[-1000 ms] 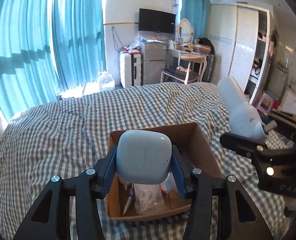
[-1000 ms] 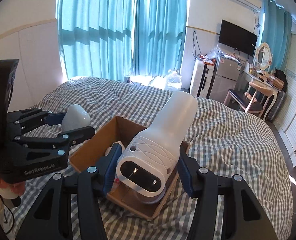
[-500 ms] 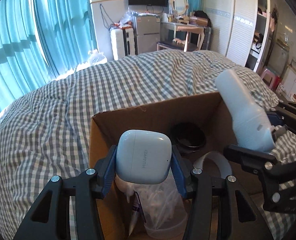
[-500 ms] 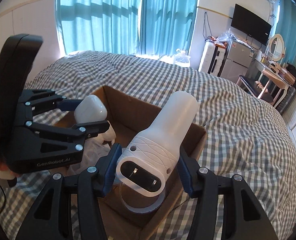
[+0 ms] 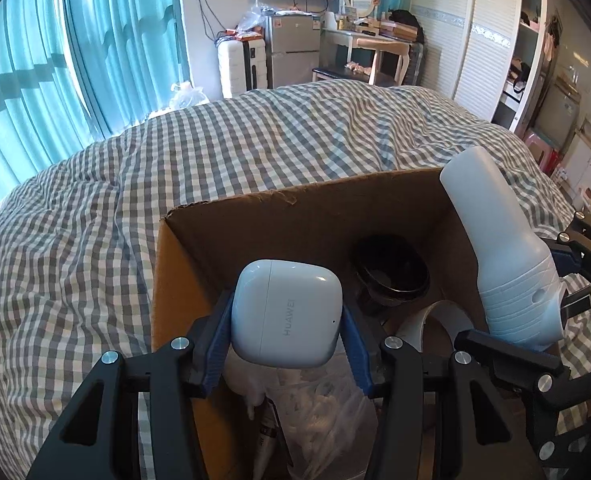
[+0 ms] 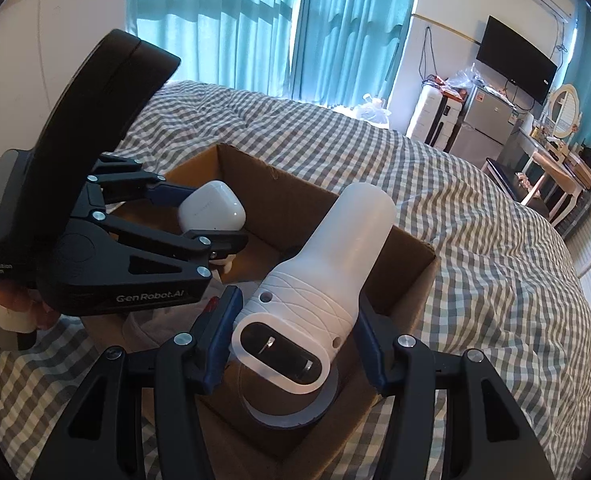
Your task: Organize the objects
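From the left wrist, the left hand-held gripper is clamping one white earbud case above the near end of the cardboard box sitting on the checked bed; the box is holding one black bowl, a tape roll and a clear bag. From the right wrist, the right hand-held gripper is gripping one white plug-in device over the box, its long axis pointing up and away, prongs facing the camera; the tape roll is lying directly below it.
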The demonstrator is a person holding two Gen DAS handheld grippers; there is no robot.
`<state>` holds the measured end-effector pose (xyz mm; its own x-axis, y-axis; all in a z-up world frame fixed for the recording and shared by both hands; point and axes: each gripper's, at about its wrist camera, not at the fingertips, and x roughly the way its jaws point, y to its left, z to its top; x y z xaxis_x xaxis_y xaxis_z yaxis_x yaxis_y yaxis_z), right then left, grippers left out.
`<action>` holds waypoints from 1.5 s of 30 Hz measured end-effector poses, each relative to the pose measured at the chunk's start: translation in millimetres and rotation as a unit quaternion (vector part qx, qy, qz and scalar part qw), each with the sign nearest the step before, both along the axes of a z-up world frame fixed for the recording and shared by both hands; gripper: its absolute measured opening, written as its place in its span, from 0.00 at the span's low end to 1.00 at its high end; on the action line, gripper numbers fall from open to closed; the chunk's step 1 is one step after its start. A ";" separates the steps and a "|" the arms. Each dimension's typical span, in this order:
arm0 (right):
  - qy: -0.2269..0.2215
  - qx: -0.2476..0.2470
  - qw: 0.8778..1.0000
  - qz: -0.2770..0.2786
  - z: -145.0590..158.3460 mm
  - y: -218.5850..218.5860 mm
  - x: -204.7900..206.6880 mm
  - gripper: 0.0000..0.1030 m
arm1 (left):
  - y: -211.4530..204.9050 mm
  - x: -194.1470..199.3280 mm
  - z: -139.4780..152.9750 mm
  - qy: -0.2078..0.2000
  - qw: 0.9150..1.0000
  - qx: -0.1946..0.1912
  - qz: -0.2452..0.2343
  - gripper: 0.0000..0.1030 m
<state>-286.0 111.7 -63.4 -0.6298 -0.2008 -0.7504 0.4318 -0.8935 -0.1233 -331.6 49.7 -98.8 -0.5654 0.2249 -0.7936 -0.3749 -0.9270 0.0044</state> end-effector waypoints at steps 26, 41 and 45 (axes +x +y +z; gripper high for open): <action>0.041 -0.063 0.994 -0.075 70.3 32.3 25.8 0.85 | -31.1 49.4 94.7 0.101 0.994 0.002 0.041 0.94; 0.112 -0.112 0.978 -0.133 151.1 59.9 74.0 0.97 | -44.4 133.5 195.0 0.223 0.971 -0.006 0.079 1.00; 0.164 -0.104 0.971 -0.140 170.5 60.1 107.5 0.99 | -48.9 161.5 211.2 0.249 0.964 -0.009 0.093 1.00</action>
<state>-178.6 171.8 107.1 -0.8794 -0.1131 -0.4625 0.1366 -0.9905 -0.0175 -170.1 0.8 112.5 -0.9063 0.0706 -0.4167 -0.1486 -0.9762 0.1578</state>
